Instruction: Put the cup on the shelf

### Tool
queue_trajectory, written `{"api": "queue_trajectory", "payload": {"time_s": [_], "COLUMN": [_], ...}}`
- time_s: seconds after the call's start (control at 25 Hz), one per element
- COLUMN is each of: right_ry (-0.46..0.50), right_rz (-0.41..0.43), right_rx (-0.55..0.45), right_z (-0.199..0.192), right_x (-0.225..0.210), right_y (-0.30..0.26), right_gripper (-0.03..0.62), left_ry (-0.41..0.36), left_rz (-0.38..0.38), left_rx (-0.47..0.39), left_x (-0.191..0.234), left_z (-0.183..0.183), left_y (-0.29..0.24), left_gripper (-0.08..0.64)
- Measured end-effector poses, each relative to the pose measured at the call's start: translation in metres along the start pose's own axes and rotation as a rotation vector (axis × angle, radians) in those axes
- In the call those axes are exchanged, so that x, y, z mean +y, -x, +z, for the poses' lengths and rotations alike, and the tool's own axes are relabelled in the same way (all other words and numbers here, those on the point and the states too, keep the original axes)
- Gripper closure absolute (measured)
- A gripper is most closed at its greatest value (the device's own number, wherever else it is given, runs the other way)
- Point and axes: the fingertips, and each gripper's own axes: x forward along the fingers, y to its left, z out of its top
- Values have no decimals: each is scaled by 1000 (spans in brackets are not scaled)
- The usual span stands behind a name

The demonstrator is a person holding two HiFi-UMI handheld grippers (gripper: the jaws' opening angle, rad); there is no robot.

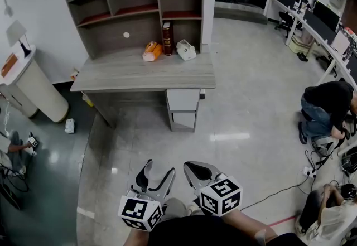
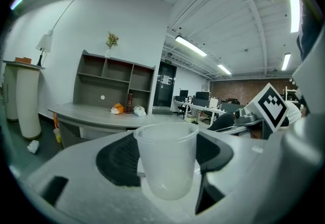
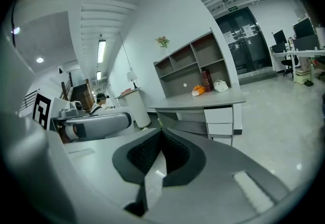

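Clamped upright in the left gripper (image 1: 158,177), well short of the shelf (image 1: 120,13) on the far desk (image 1: 111,80), the thin translucent plastic cup (image 2: 166,159) could buckle or slip out during the walk, since the closed, empty right gripper (image 3: 160,136) lends no support.

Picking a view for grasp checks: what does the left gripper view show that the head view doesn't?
Left gripper view only: the clear cup, upright, clamped in the left tongs; ceiling lights; a plant atop the shelf. Head view only: the left tongs' own marker cube, cables on the floor. Both: the desk, shelf, and the book on the desk.
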Motion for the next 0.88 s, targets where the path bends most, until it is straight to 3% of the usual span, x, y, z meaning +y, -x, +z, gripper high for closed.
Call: {"api": "queue_trajectory", "payload": {"time_s": [0.36,0.88], "right_ry": [-8,-13], "right_rz": [-25,-67], "right_rx": [5,26], "right_z": [16,72], "right_x": [-26,-52], "right_y": [-37,-146], "right_gripper": [592,592], "left_ry": [-19,-17], "left_rz": [-15,-89], "left_rx": [-6,16], "left_x": [34,128], "left_z": [15,56], "left_y": [-39,-111], "left_gripper": [275,275]}}
